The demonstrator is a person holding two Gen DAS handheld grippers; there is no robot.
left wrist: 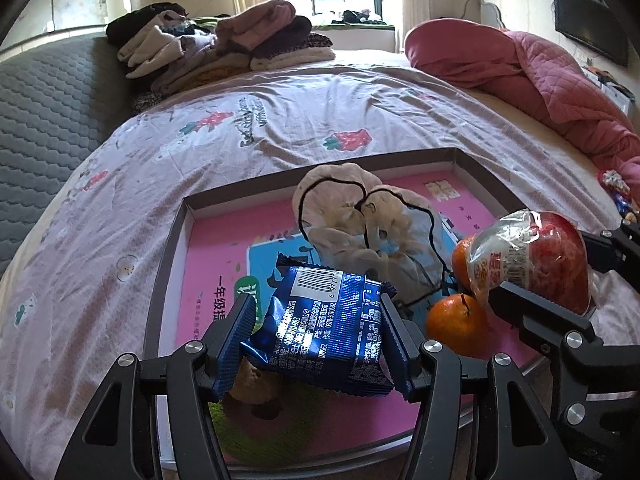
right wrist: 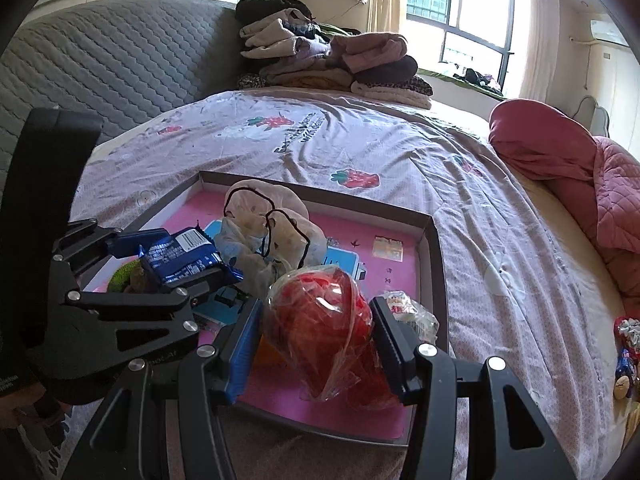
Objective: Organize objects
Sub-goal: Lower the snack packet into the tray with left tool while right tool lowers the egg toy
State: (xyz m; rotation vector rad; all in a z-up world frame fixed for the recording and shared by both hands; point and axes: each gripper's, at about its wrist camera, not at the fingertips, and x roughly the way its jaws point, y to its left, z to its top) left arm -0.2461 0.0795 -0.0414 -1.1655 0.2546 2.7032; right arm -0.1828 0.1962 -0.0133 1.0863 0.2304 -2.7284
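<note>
My left gripper [left wrist: 316, 344] is shut on a blue snack packet [left wrist: 324, 332] and holds it above the near part of a shallow box lid with a pink inside [left wrist: 208, 248]. My right gripper [right wrist: 316, 340] is shut on a clear bag of red snacks [right wrist: 320, 320], over the lid's near right corner [right wrist: 430, 264]. In the lid lie a beige plush slipper pair [left wrist: 352, 216] and two oranges [left wrist: 456, 320]. A brown item [left wrist: 250, 380] lies under the blue packet. The right gripper with its bag also shows in the left wrist view [left wrist: 532, 256]; the left gripper with its packet shows in the right wrist view [right wrist: 180, 260].
The lid lies on a bed with a strawberry-print sheet [left wrist: 280, 120]. A pile of folded clothes [left wrist: 224, 44] is at the back, a pink quilt [left wrist: 540, 72] on the right, a grey padded headboard [left wrist: 44, 96] on the left. Small wrapped items [right wrist: 628, 352] lie at the bed's right edge.
</note>
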